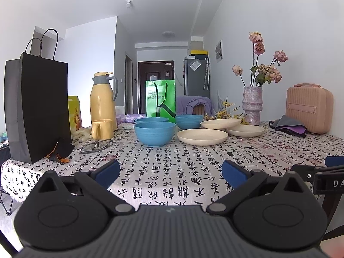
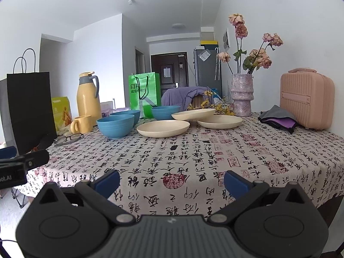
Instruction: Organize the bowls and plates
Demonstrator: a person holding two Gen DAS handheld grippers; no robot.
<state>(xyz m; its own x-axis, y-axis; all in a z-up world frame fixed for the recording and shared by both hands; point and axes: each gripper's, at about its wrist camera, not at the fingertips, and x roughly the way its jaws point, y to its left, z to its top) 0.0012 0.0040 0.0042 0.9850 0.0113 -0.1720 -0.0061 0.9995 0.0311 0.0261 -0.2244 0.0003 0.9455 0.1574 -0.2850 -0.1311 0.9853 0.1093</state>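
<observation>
Three blue bowls and three cream plates, grouped mid-frame in both views on the surface.

Nearest blue bowl (image 1: 154,133), upright, ribbed outside, left of centre. Second blue bowl (image 1: 151,119) directly behind it, mostly hidden, only its rim showing. Third blue bowl (image 1: 188,121) further right, upright, apart from the nearest one.

Nearest cream plate (image 1: 202,136), shallow, flat on the surface, just right of the nearest bowl. Right-hand cream plate (image 1: 247,130) also flat. Rear cream plate (image 1: 220,123) tilted, propped over the edges of the other two.

Rearmost bowl (image 1: 151,119) mostly hidden
</observation>
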